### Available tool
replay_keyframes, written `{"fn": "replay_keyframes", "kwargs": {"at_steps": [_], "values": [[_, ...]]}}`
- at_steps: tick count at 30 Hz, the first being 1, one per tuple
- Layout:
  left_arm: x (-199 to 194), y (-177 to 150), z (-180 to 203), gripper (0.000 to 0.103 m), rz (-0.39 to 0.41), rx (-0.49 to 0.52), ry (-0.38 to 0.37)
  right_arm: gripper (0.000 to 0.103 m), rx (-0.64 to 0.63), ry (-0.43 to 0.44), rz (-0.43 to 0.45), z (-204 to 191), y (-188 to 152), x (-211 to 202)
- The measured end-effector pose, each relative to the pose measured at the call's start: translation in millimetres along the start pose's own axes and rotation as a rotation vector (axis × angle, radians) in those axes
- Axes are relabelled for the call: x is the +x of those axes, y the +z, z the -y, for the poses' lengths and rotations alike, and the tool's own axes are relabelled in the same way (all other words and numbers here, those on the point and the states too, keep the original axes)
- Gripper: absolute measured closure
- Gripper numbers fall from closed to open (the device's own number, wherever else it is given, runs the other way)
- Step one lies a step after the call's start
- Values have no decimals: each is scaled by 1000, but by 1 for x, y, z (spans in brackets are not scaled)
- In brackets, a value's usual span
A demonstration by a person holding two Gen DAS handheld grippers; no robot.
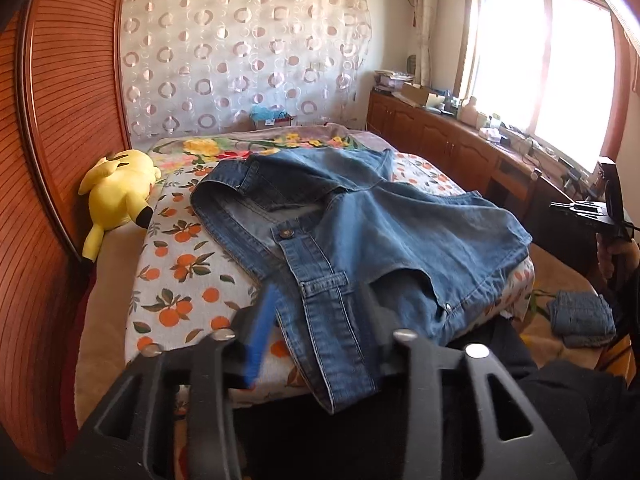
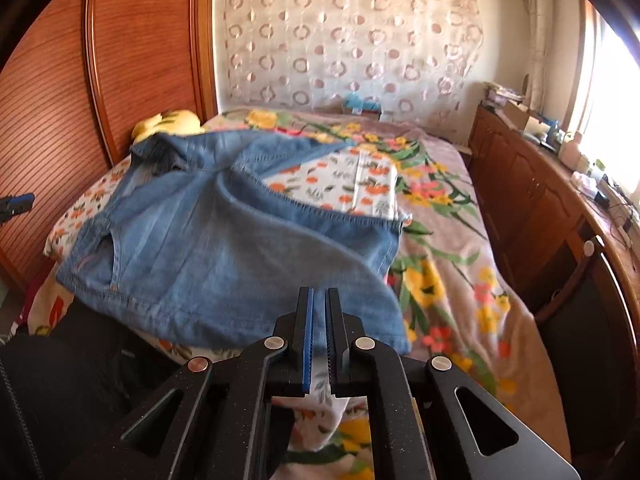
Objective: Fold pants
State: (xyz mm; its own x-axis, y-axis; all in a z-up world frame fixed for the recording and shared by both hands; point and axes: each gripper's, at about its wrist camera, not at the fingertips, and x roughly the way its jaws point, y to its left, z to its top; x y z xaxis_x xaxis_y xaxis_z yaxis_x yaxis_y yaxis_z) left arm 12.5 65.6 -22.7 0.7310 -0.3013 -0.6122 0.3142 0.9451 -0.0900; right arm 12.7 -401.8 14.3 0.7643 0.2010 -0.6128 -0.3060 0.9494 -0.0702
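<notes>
Blue denim pants lie on an orange-print cloth on the bed, waistband toward the left gripper. In the left wrist view my left gripper has its jaws wide apart around the waistband flap with the belt loop, which hangs between them over the bed's edge. In the right wrist view the pants spread in front of my right gripper. Its jaws are nearly together, pinching the near hem of a leg. The right gripper also shows in the left wrist view at the far right.
A yellow plush toy lies at the bed's left by the wooden headboard. A folded denim piece lies on the floor at right. A wooden cabinet with clutter runs under the window. A floral bedspread covers the bed.
</notes>
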Motion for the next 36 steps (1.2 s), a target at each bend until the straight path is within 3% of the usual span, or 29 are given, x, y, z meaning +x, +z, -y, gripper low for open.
{"fn": "replay_keyframes", "kwargs": {"at_steps": [2,6,9,12,16,25,29,34,36], "values": [[6,3,0,55,5,-3,-7,95,12,2,24,-2,3,2],[25,12,2,55,-1,3,-1,81,34,23,64,-6,15,15],[39,20,2,55,4,4,5,65,41,51,77,-14,22,37],[57,28,-2,55,1,1,11,60,34,83,80,-24,28,69],[84,37,-9,55,-17,-2,23,59,33,106,45,-36,34,122],[147,47,-26,55,-73,-5,15,59,47,102,-44,-38,46,195],[181,50,-34,65,-123,-6,17,58,34,70,-78,-40,40,214],[219,49,-43,65,-202,0,46,58,47,63,-68,-38,38,219],[227,49,-46,65,-223,-22,11,58,55,66,-68,-37,38,221]]}}
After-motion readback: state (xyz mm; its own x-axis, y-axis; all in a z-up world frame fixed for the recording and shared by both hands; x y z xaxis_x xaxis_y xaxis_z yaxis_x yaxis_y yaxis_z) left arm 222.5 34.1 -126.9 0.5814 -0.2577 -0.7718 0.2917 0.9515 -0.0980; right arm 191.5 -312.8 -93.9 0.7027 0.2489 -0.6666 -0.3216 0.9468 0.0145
